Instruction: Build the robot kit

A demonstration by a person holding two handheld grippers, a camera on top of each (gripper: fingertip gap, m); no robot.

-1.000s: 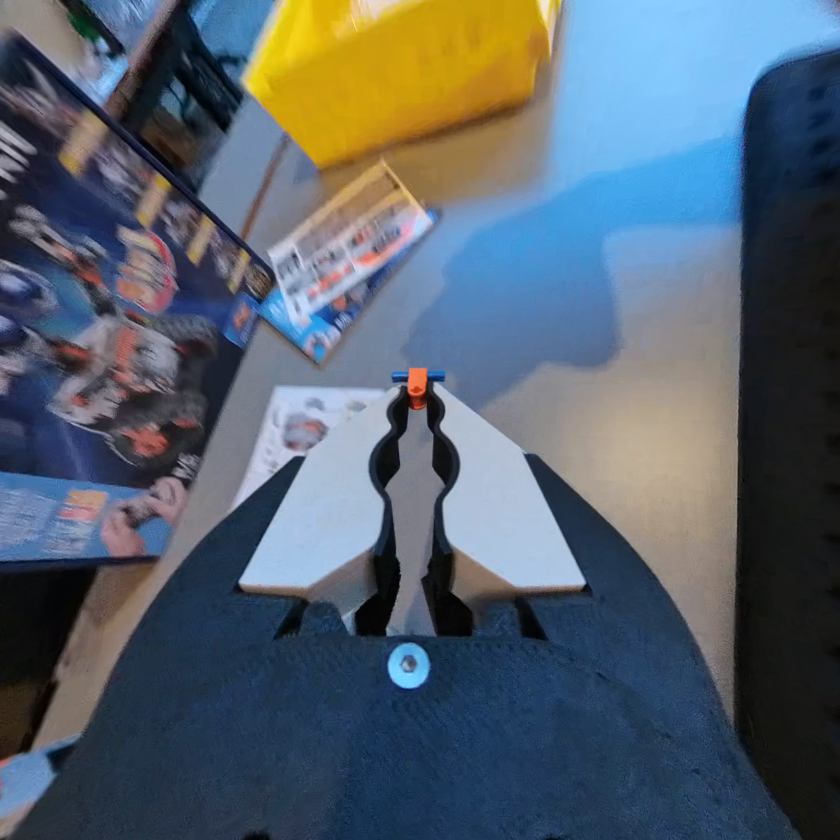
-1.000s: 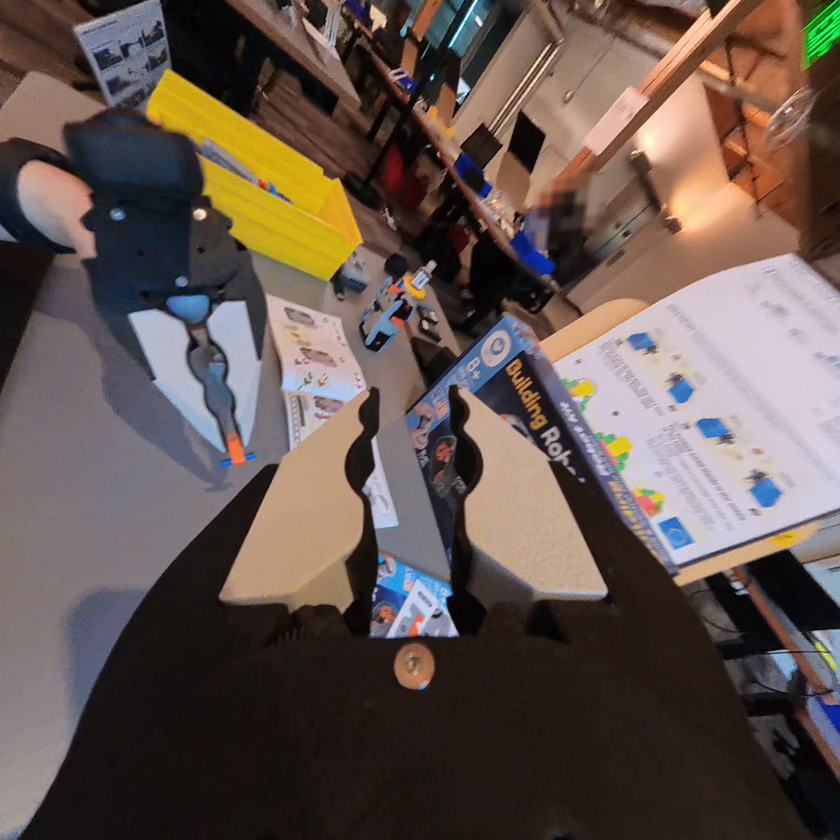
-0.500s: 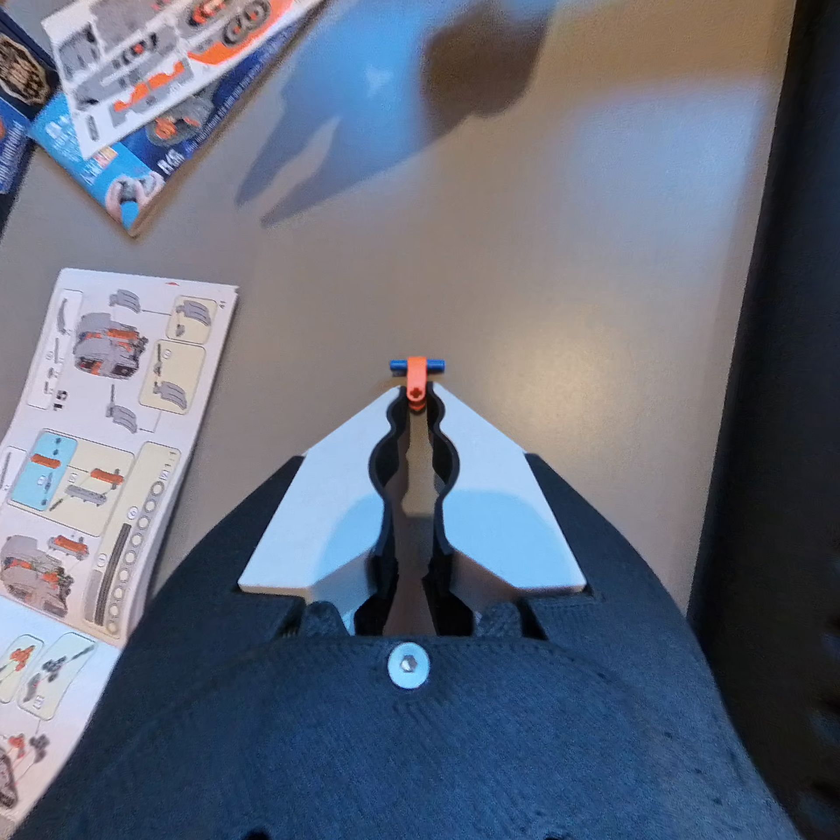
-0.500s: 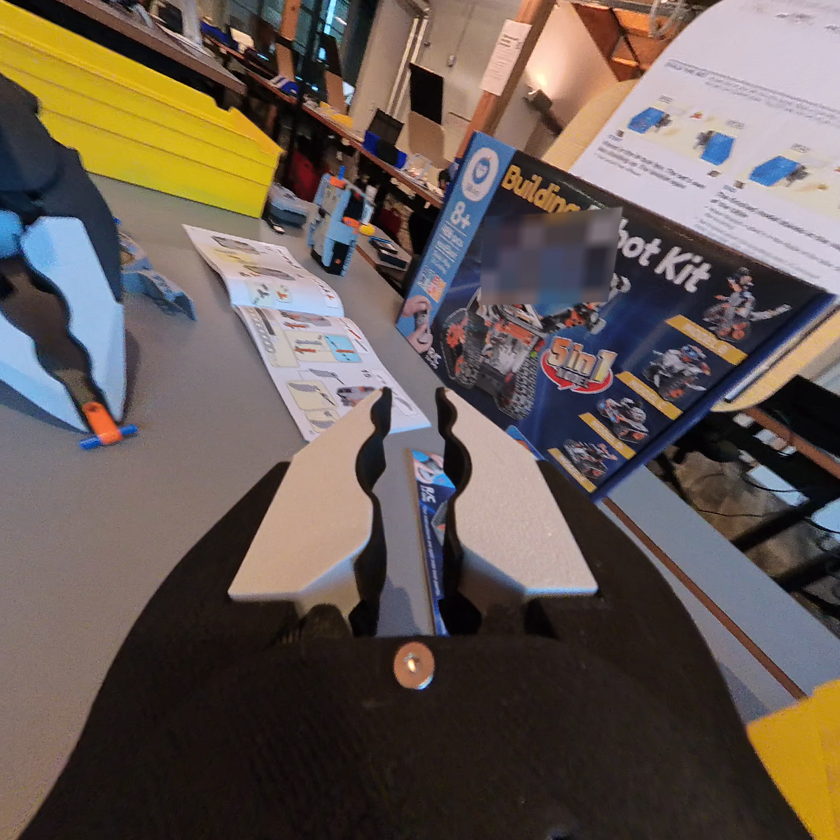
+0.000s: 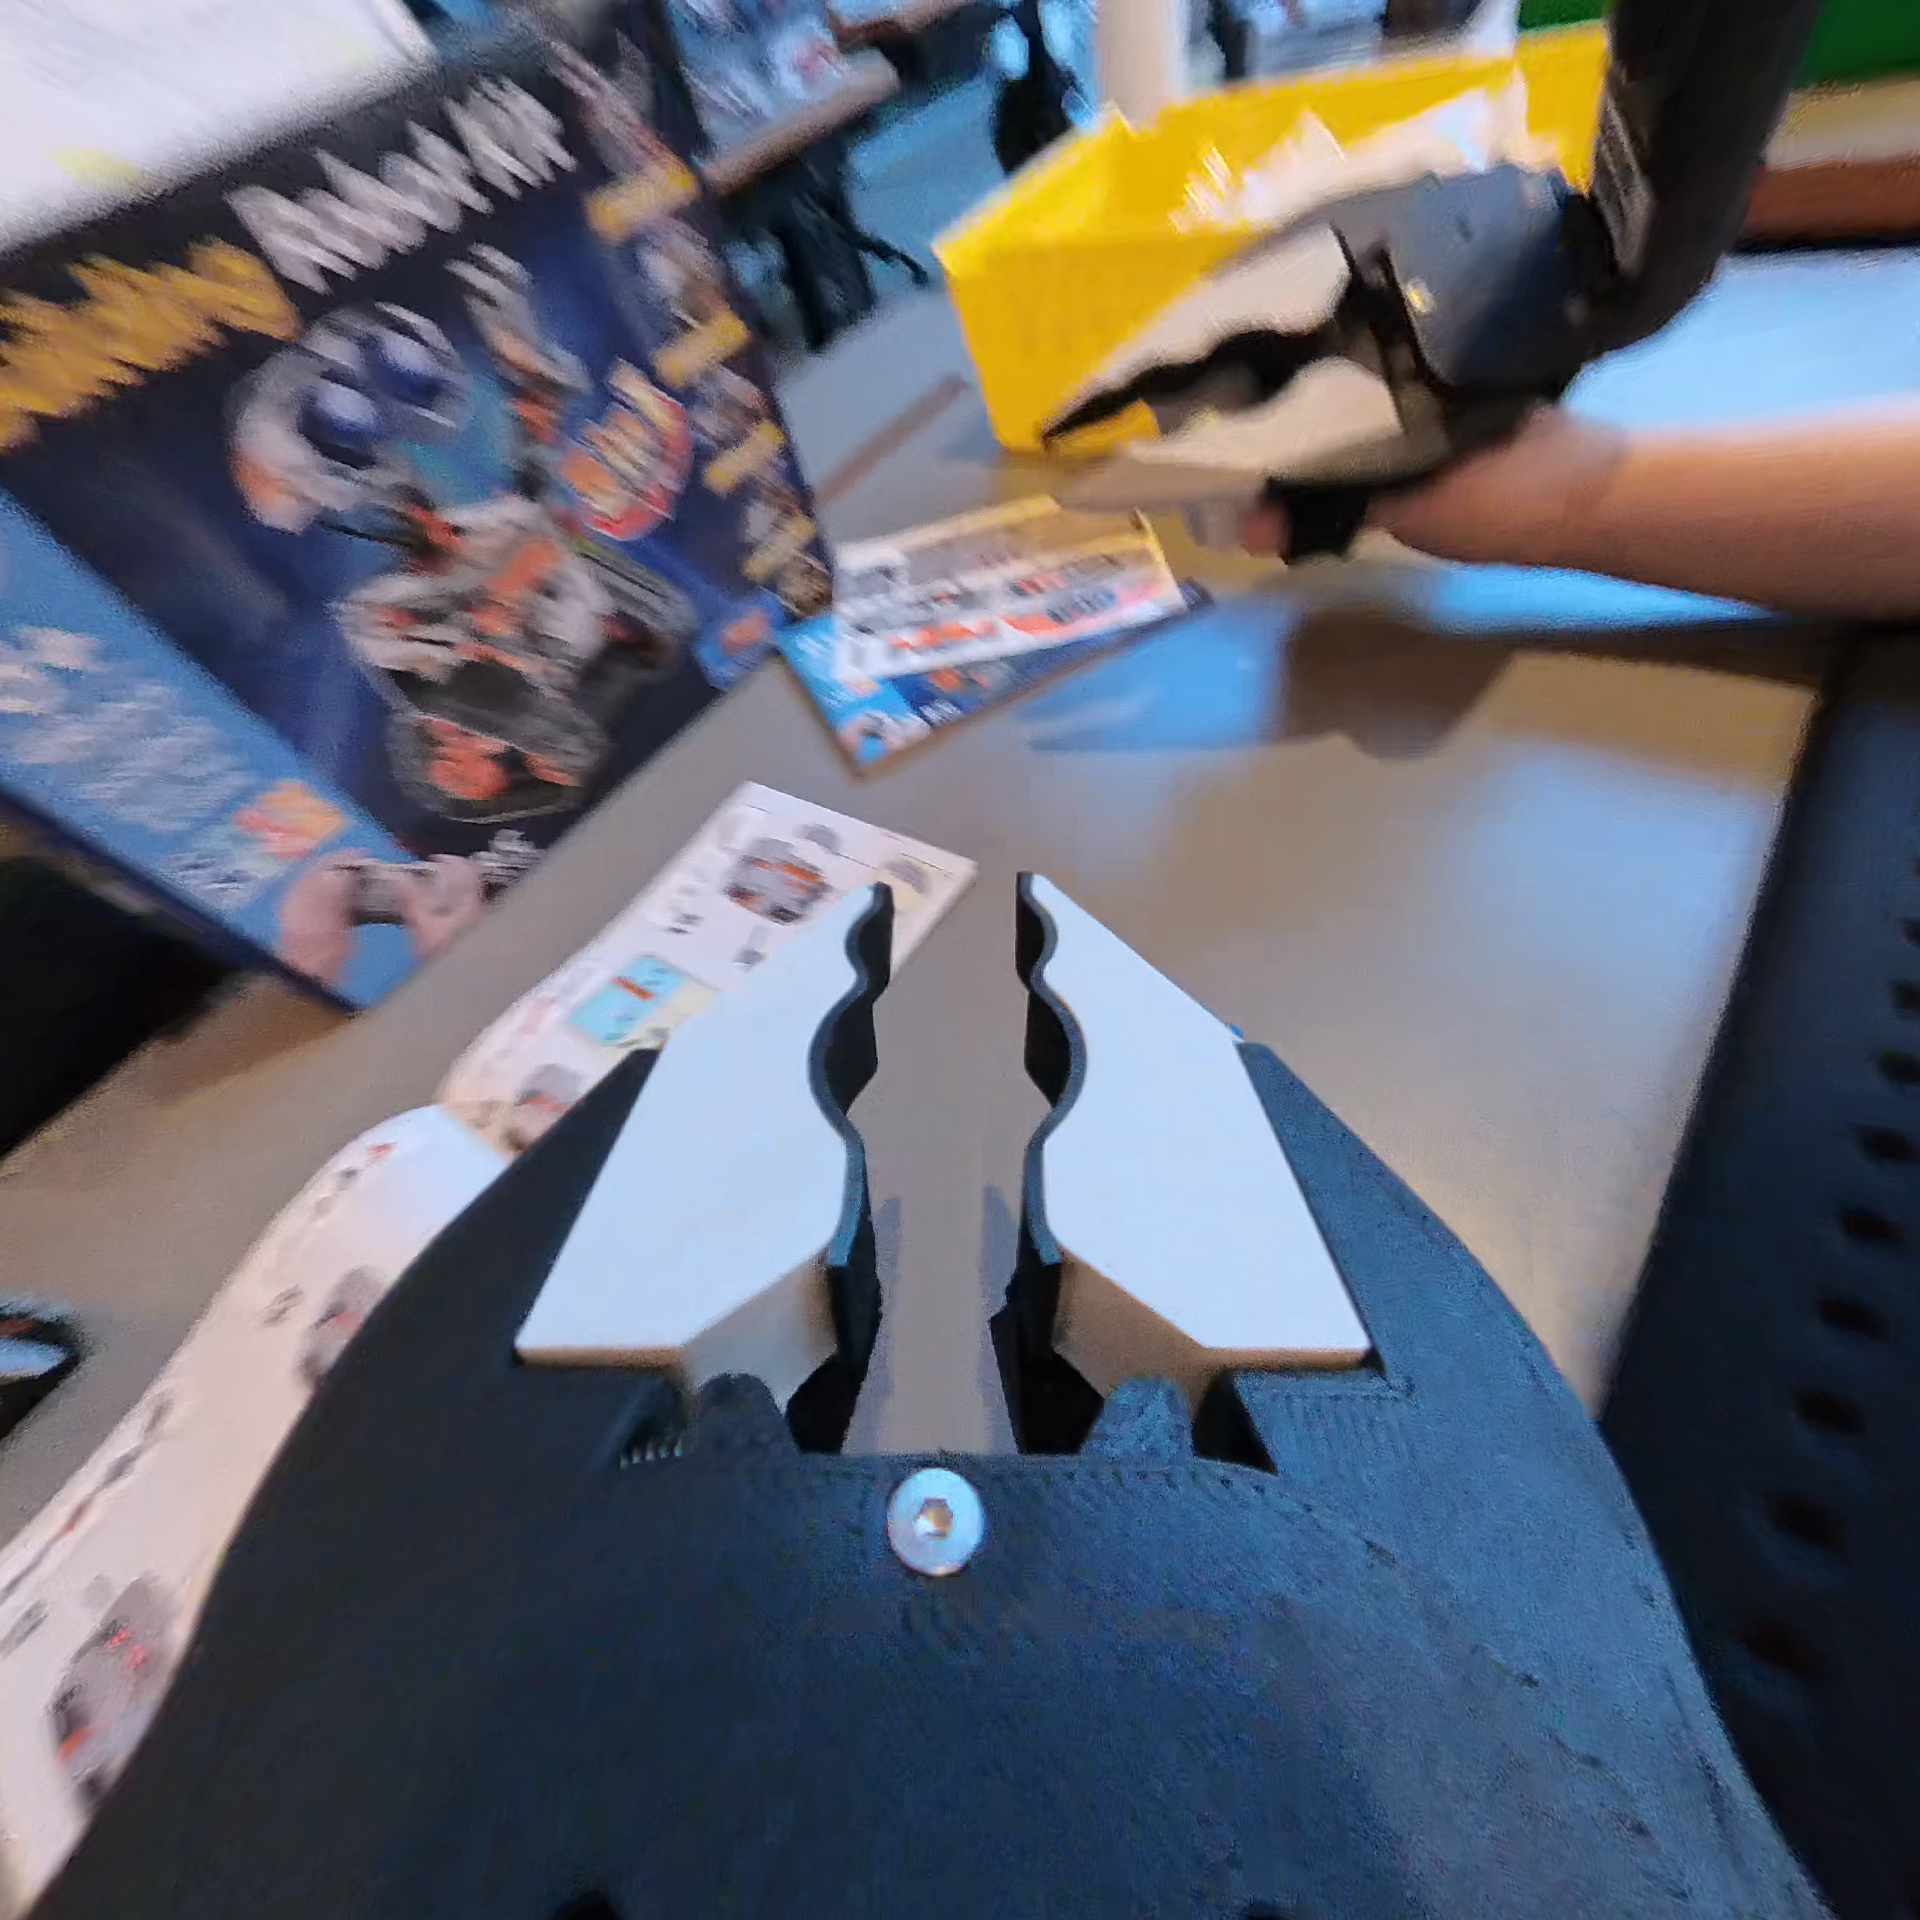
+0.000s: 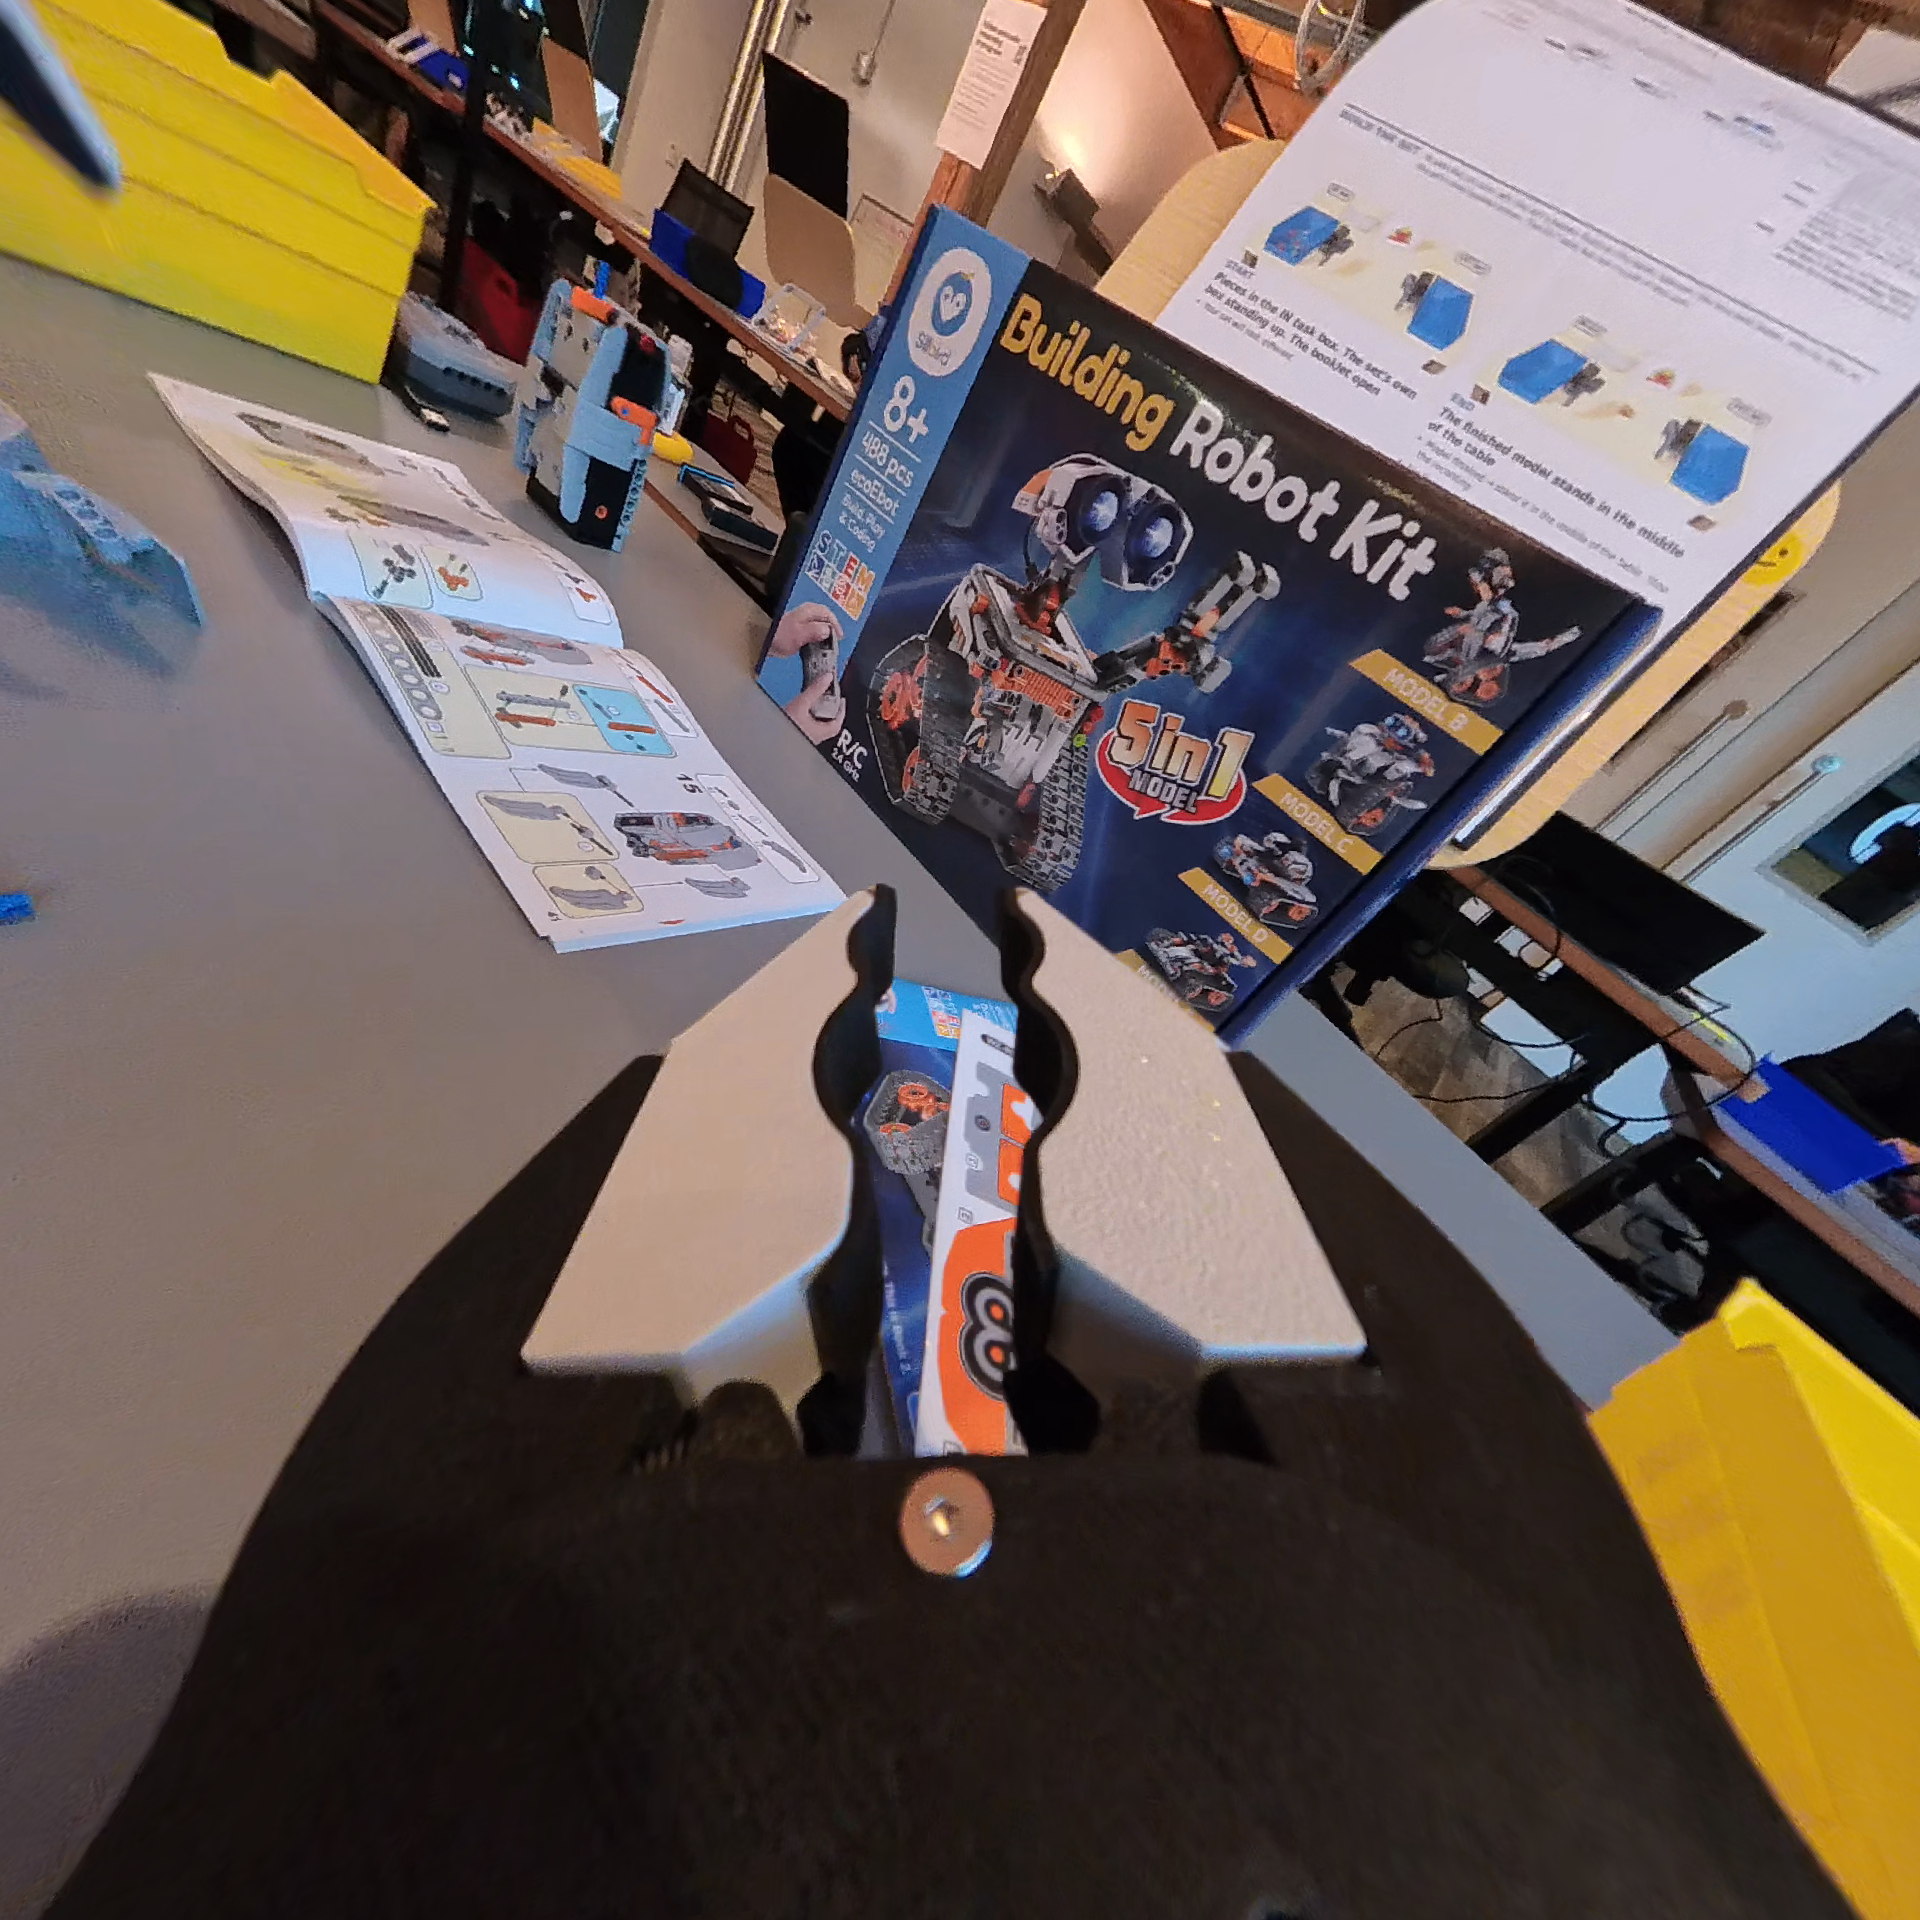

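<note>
My left gripper is open and empty above the grey table, its left finger over the open instruction booklet. A small blue piece lies on the table at the left edge of the right wrist view. My right gripper is a little open and empty, held just above a blue and orange leaflet. It also shows in the left wrist view, held in a hand at the upper right over that leaflet.
A dark blue robot kit box stands along the table's far edge, with a white instruction board behind it. A small blue-grey model and yellow bins stand farther back. Another yellow bin is at the lower right. One gripper's finger ends stand about 20 cm off the other's.
My left gripper has opened and let go of the orange and blue piece, then lifted and tilted up. My right gripper has moved in closer over the leaflet.
</note>
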